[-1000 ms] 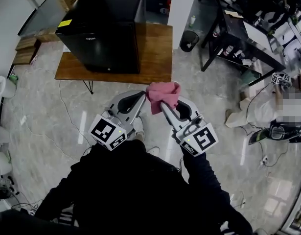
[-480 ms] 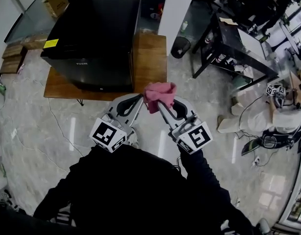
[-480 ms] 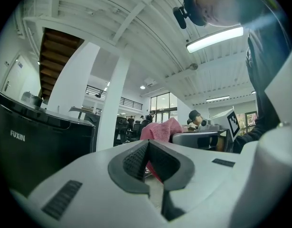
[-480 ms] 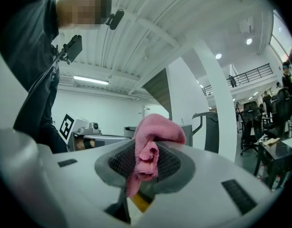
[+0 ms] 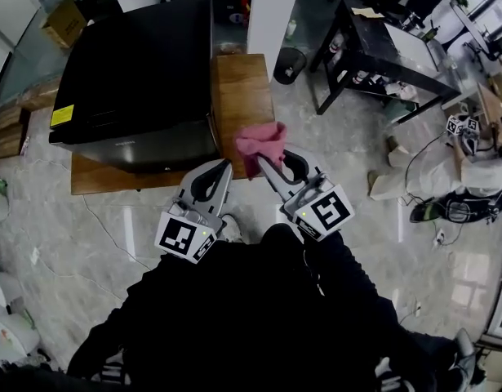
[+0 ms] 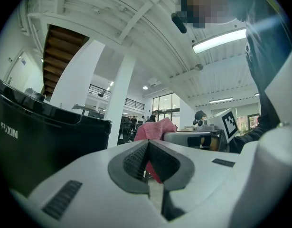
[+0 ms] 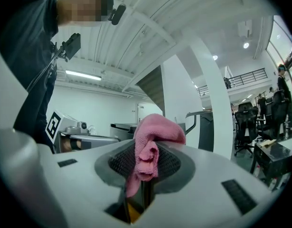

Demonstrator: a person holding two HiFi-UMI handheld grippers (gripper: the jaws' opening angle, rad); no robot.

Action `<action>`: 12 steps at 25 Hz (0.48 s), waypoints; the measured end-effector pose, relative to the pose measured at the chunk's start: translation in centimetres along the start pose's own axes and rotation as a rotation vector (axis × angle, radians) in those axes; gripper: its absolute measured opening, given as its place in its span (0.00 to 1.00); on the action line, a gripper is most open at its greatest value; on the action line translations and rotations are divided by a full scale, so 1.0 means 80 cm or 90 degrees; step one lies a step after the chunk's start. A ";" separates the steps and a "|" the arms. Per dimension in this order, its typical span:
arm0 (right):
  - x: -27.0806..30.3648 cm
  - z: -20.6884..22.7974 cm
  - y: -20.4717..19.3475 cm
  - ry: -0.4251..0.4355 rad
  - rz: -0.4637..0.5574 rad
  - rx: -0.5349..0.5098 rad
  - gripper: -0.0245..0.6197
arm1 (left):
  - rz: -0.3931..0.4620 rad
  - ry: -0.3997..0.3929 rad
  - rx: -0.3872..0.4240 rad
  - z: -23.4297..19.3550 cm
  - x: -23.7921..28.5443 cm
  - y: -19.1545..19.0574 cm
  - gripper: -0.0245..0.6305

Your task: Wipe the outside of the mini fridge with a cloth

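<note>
Under me is the grey marble floor [image 5: 332,186], the biggest thing that I see. On it stands a low wooden surface [image 5: 242,96], and the black mini fridge [image 5: 136,80] sits on the left part of this surface and covers most of it. The right strip of the wood is bare. The fridge door faces toward me, and in the left claw view its dark wall [image 6: 36,141] fills the left side. I hold my two claws in front of my body, close to each other, both pointing to the fridge. My left claw [image 5: 225,164] is pressed together with nothing between its pads. In its own view [image 6: 148,148] the two ribbed pads meet in one line. My right claw [image 5: 259,161] is pinching the pink cloth [image 5: 261,140]. In its own view [image 7: 146,167] the cloth [image 7: 157,129] is squeezed between the pads, bunches over their tips and hangs down a little inside. From my head the cloth appears over the near right corner of the wooden surface, just beside the front right corner of the fridge. I cannot tell if it touches the fridge. The left claw view shows the same cloth [image 6: 155,127] behind its closed tips. On the fridge top, near the left front edge, is a small yellow label [image 5: 61,115].
</note>
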State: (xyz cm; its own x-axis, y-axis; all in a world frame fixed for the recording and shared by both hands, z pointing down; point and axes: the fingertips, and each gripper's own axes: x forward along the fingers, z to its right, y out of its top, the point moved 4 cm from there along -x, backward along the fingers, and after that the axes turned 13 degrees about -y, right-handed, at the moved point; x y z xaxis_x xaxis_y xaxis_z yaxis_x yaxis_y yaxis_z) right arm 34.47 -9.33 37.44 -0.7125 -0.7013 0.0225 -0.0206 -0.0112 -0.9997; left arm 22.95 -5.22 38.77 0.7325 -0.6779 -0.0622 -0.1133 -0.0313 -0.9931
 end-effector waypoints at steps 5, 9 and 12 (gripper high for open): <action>0.043 0.023 -0.010 0.033 -0.007 0.006 0.20 | -0.008 0.000 -0.021 -0.018 0.022 -0.009 0.05; 0.084 0.047 -0.015 0.079 -0.006 0.004 0.20 | -0.014 0.035 -0.019 -0.037 0.047 -0.012 0.04; 0.103 0.067 -0.028 0.119 -0.008 0.003 0.20 | -0.019 0.067 -0.012 -0.036 0.070 -0.022 0.04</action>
State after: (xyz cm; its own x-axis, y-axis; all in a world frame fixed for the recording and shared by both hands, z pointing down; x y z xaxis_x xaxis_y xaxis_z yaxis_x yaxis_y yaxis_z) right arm 32.40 -18.90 39.86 -0.8297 -0.5570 0.0359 -0.0275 -0.0235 -0.9993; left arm 25.34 -11.06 40.48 0.6612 -0.7499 -0.0201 -0.1053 -0.0663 -0.9922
